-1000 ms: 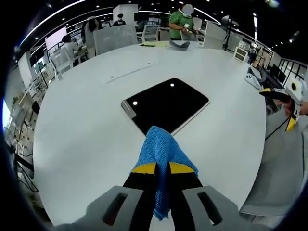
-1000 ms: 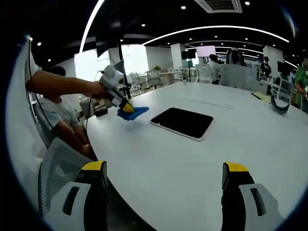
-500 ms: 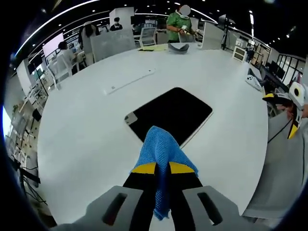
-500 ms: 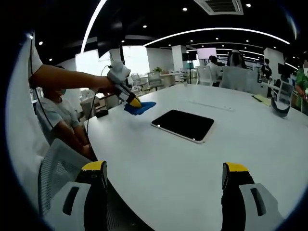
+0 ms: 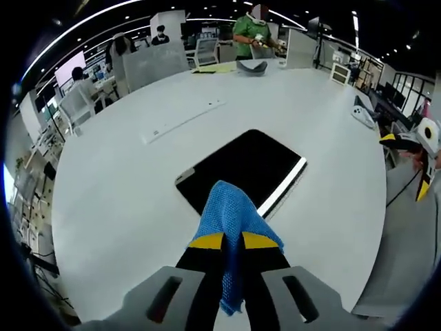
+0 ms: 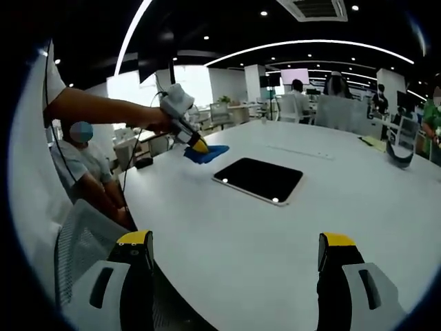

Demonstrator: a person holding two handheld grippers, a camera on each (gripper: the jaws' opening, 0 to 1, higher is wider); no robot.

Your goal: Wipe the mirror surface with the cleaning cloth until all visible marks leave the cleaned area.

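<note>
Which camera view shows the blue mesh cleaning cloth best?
The left gripper view: the blue mesh cleaning cloth sits large and close, clamped in the left gripper, so its weave is visible. The right gripper view shows it only as a small blue patch beyond the dark flat mirror.

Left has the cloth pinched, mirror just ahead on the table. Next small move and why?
Probably lower the left gripper forward until the blue cloth touches the mirror's near edge. In the right gripper view the cloth seems to hang above the white table, short of the mirror, so no wiping contact yet. The right gripper is open, far back.
</note>
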